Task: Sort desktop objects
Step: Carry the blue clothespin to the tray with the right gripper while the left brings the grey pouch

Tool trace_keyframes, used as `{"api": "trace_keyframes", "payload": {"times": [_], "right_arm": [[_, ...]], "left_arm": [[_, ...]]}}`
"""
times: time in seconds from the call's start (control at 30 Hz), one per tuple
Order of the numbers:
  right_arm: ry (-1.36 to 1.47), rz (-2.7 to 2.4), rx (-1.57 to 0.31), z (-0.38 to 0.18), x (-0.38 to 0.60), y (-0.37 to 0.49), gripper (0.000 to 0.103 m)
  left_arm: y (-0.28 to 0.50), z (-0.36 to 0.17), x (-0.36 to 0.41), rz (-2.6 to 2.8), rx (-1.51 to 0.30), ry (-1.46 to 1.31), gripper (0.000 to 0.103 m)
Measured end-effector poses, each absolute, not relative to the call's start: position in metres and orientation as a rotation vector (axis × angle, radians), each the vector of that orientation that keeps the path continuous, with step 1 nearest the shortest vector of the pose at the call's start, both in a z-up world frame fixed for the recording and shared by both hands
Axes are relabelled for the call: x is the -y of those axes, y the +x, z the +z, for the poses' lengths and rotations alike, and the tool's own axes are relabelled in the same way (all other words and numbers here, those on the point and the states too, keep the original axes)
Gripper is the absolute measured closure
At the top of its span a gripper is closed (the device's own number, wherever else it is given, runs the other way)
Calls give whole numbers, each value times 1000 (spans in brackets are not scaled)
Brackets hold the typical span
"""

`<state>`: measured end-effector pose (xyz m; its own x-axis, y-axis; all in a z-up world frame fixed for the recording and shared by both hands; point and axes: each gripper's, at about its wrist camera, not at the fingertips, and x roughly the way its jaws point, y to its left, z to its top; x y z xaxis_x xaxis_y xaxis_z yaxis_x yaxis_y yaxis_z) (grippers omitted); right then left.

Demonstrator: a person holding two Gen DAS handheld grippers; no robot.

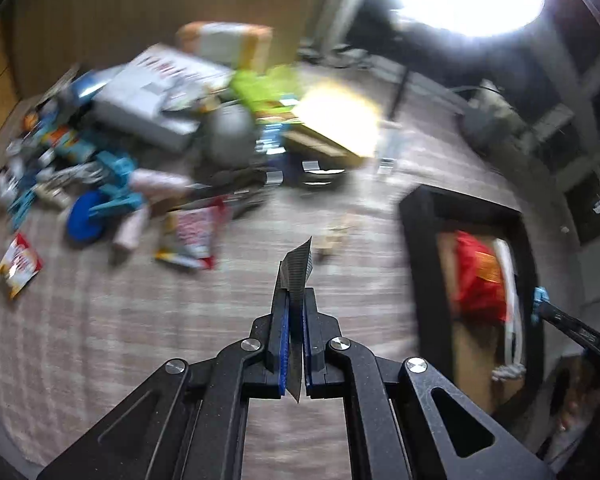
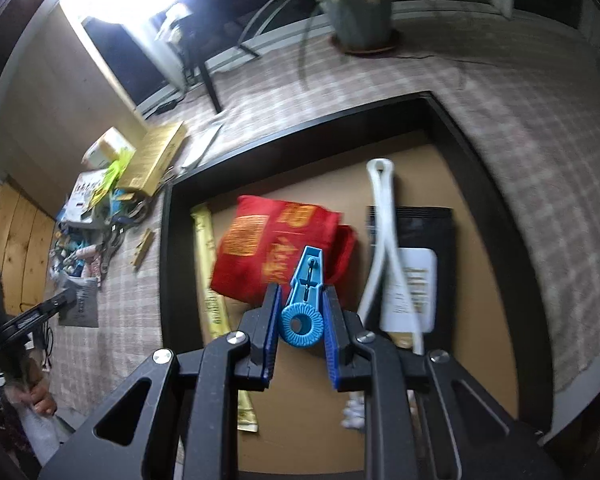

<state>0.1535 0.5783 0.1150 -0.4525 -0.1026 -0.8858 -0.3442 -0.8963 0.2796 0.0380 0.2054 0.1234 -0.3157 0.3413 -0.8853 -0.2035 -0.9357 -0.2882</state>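
Observation:
My left gripper (image 1: 296, 296) is shut on a thin, dark ribbed packet (image 1: 298, 264) that sticks up edge-on between the blue pads, above the checked tablecloth. My right gripper (image 2: 303, 292) is shut on a blue plastic tool (image 2: 302, 322) with a round toothed end. It hangs over the black-rimmed tray (image 2: 166, 264). In that tray lie a red bag (image 2: 276, 248), a white cord (image 2: 380, 208), a black pouch with a white label (image 2: 424, 224) and a yellow stick packet (image 2: 208, 248). The left wrist view shows the tray (image 1: 420, 248) at the right.
A blurred pile of boxes, blue parts and packets (image 1: 140, 128) fills the far left of the table. Two snack packets (image 1: 18, 264) (image 1: 192, 236) and a small wooden piece (image 1: 332, 236) lie nearer. A potted plant (image 2: 360, 4) stands behind the tray.

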Motion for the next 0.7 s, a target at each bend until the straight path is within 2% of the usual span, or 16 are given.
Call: {"api": "trace_keyframes", "payload": {"times": [0.27,0.67,0.7], "right_arm": [[-1502,2408,-689,113,-609,187,83],[-1443,2374,-629,122,-626,214,83],[-1439,2379,-616,124,-625,215,83]], "left_arm": [[68,161,-303,2103,102,-1453,98],[115,170,-395,1938,-51,-1384,97],[116,170,-399,1929,-56,-1385,89]]}}
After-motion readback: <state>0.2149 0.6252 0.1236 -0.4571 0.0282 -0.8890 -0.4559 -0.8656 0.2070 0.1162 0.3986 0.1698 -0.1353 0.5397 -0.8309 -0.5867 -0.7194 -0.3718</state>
